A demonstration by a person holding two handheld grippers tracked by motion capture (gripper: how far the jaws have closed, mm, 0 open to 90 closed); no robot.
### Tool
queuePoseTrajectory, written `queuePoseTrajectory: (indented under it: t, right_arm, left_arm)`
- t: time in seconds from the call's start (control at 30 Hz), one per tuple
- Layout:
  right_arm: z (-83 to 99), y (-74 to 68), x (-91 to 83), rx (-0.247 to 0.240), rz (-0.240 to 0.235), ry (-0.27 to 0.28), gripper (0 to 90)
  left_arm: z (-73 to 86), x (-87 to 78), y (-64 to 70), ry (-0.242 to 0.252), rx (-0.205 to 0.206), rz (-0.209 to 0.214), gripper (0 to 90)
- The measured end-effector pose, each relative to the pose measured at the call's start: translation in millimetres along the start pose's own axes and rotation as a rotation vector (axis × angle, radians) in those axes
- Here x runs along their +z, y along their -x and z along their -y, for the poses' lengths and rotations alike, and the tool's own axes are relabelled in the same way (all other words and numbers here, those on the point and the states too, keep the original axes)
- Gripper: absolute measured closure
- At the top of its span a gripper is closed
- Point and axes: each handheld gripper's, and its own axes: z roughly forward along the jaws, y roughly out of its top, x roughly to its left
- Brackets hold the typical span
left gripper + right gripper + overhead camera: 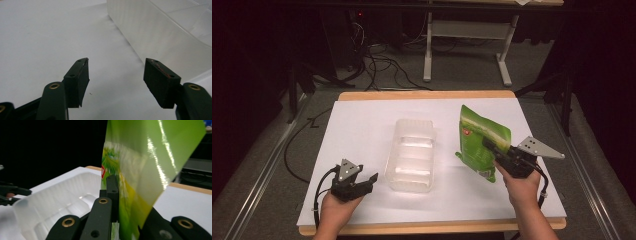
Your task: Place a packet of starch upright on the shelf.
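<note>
A glossy green pouch (479,140) stands upright above the right side of the table, and my right gripper (495,150) is shut on its lower edge. In the right gripper view the pouch (145,157) rises between the black jaws, with the right gripper (122,202) clamped on it. A clear plastic tray (412,155) lies empty in the middle of the white sheet; its rim (60,187) shows left of the pouch. My left gripper (368,183) rests open near the front left, jaws toward the tray. In its own view the left gripper (116,75) holds nothing, the tray wall (155,32) just ahead.
A white sheet (362,125) covers the wooden table (427,94). Behind the table are cables (382,65) on the floor and the legs of another desk (504,65). Black stands flank the table at both sides.
</note>
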Motion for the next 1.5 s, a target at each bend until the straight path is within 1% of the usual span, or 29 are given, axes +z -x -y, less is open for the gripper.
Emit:
queuePoseTrajectory:
  t: [0.03,0.07,0.1,0.13,0.23,0.27,0.37,0.4,0.43,0.5,0.53,0.57,0.63,0.7,0.77,0.8,0.83,0.9,0.93,0.97,1.0,1.03,1.4,1.5]
  right_arm:
    - [-2.2,-3.8,5.6,0.011,-0.027,0.006,90.0]
    - [-2.2,-3.8,5.6,0.011,-0.027,0.006,90.0]
    - [-3.3,-6.0,9.2,0.009,-0.043,0.012,90.0]
    - [-4.4,-8.6,12.6,0.008,-0.048,0.012,90.0]
    - [-8.4,-19.1,27.0,-0.004,-0.084,0.015,90.0]
    - [-8.4,-19.1,27.0,-0.004,-0.084,0.015,90.0]
    - [-12.4,-27.3,38.3,-0.002,-0.112,0.02,90.0]
    - [-12.4,-27.3,38.3,-0.002,-0.112,0.02,90.0]
    - [-14.9,-30.8,43.2,-0.004,-0.128,0.026,90.0]
    - [-16.0,-32.7,45.4,-0.004,-0.136,0.027,90.0]
    - [-17.1,-34.8,47.5,-0.006,-0.142,0.027,90.0]
    - [-18.2,-36.8,49.8,-0.009,-0.15,0.029,90.0]
    - [-20.5,-43.3,57.0,-0.019,-0.174,0.032,90.0]
    - [-21.2,-45.6,59.4,-0.021,-0.181,0.031,90.0]
    - [-23.1,-51.3,67.3,-0.029,-0.201,0.033,90.0]
    - [-23.1,-51.3,67.3,-0.029,-0.201,0.033,90.0]
    - [-24.3,-55.0,72.3,-0.031,-0.216,0.036,90.0]
    - [-25.2,-58.6,77.0,-0.033,-0.228,0.038,90.0]
    - [-25.2,-58.6,77.0,-0.033,-0.228,0.038,90.0]
    - [-25.5,-60.4,79.2,-0.031,-0.235,0.038,90.0]
    - [-25.8,-63.7,83.9,-0.034,-0.252,0.038,90.0]
    - [-25.8,-63.7,83.9,-0.034,-0.252,0.038,90.0]
    - [-24.2,-83.7,107.8,-0.042,-0.327,0.022,90.0]
    - [-23.9,-87.1,113.4,-0.043,-0.348,0.016,90.0]
  left_arm:
    - [0.1,-0.4,-0.6,-0.001,-0.001,0.0,37.6]
    - [0.1,-0.4,-0.6,-0.001,-0.001,0.0,37.6]
    - [0.2,-0.6,-0.7,0.001,-0.001,0.001,37.6]
    - [0.2,-0.7,-0.7,0.002,-0.002,0.0,37.6]
    - [0.3,-0.9,-1.0,0.0,-0.002,0.0,37.6]
    - [0.3,-0.7,-1.1,0.0,-0.003,0.0,37.6]
    - [0.4,-0.9,-1.4,0.0,-0.002,0.0,37.6]
    - [0.4,-0.9,-1.4,0.0,-0.002,0.0,37.6]
    - [0.4,-1.0,-1.4,0.0,-0.002,0.0,37.6]
    - [0.4,-1.1,-1.6,0.001,-0.003,0.001,37.6]
    - [0.4,-1.4,-1.8,0.003,0.0,-0.003,37.5]
    - [0.5,-1.4,-1.8,0.003,-0.003,0.001,37.6]
    - [0.5,-1.5,-1.9,0.005,-0.004,0.0,37.6]
    - [0.5,-1.6,-1.9,0.005,-0.004,0.0,37.6]
    - [0.5,-1.8,-1.9,0.005,-0.004,0.0,37.6]
    - [0.4,-1.9,-1.9,0.005,-0.004,0.0,37.6]
    - [0.4,-2.1,-2.1,0.006,-0.004,0.0,37.6]
    - [0.5,-1.9,-2.1,0.008,-0.005,-0.001,37.5]
    - [0.6,-2.0,-2.3,0.007,-0.004,-0.001,37.5]
    - [0.5,-2.0,-2.5,0.006,-0.004,-0.001,37.6]
    - [0.5,-2.0,-2.7,0.005,-0.005,0.0,37.6]
    - [0.5,-2.0,-2.8,0.006,-0.005,0.0,37.6]
    - [0.4,-3.2,-3.4,0.007,-0.004,0.003,37.6]
    - [0.4,-3.1,-3.7,0.008,-0.004,0.003,37.5]
